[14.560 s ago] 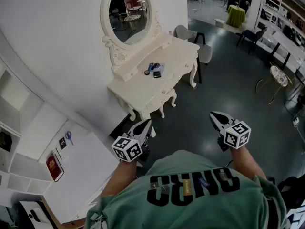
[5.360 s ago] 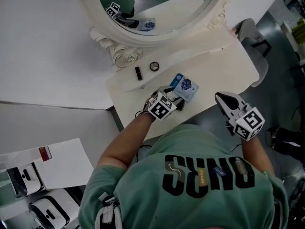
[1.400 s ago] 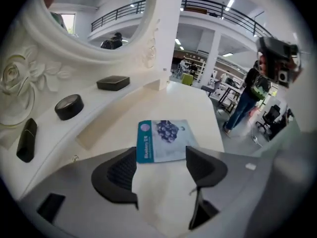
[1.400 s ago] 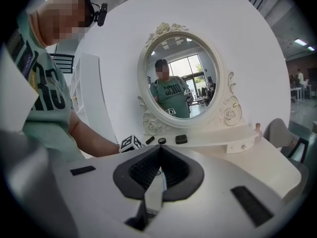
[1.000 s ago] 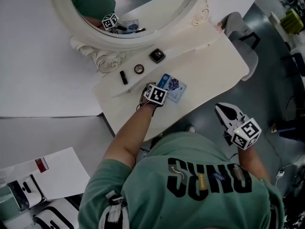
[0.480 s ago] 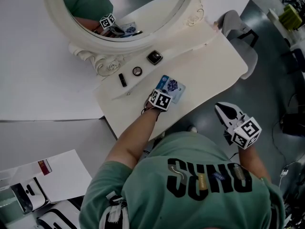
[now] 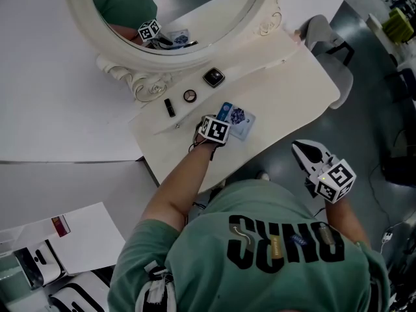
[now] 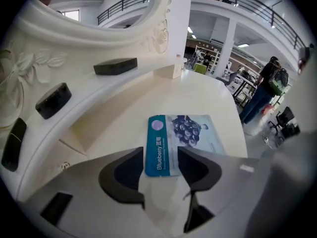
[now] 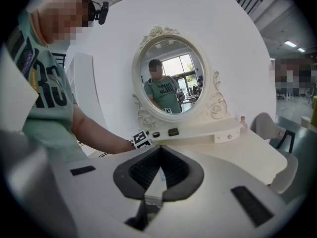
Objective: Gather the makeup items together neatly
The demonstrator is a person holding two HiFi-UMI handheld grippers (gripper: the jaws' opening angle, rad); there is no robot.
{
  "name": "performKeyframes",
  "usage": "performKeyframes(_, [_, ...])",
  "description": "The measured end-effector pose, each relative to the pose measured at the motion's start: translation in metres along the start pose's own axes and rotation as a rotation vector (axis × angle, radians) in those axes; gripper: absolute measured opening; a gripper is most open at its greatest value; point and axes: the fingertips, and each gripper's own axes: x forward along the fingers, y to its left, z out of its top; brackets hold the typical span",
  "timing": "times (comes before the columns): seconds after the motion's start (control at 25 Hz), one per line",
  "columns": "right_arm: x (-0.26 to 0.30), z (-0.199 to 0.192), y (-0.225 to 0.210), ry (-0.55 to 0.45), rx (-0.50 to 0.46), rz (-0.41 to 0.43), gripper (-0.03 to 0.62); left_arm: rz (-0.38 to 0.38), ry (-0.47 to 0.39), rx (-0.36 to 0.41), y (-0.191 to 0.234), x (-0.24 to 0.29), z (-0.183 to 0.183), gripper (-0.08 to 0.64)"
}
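The left gripper, its jaws half apart and just having been opening, is hovering over the near end of a flat face mask sachet. The sachet is lying on the dressing table in front of the mirror, and nothing is gripped. The right gripper is hanging well back from the mirror, closed and empty. The thin sachet is lying flush, so closing pads may slip off or crease it. Its teal strip is showing "Blueberry"; the smaller print is illegible.
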Motion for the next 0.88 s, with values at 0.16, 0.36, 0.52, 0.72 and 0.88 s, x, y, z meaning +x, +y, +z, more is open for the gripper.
performKeyframes(0.16, [-0.001,-0.002,-0.003,0.004,0.007,-0.011,-0.008,0.035,-0.003,-0.013,0.005,-0.001,0.001,0.239])
performKeyframes(0.36, [-0.001,-0.004,-0.007,0.006,0.017,-0.019,-0.008,0.02,-0.021,0.008,-0.005,0.007,-0.005,0.184])
performKeyframes(0.52, [0.001,-0.002,-0.007,0.006,0.014,-0.016,-0.008,0.054,-0.025,0.101,-0.015,0.008,-0.003,0.045])
performKeyframes(0.72, [0.001,0.001,-0.008,0.001,0.011,-0.013,-0.008,-0.046,-0.025,-0.014,-0.014,0.001,0.002,0.038])
performKeyframes(0.88, [0.001,-0.002,-0.012,0.002,0.018,-0.017,-0.008,-0.124,-0.159,-0.178,-0.021,-0.033,0.049,0.037])
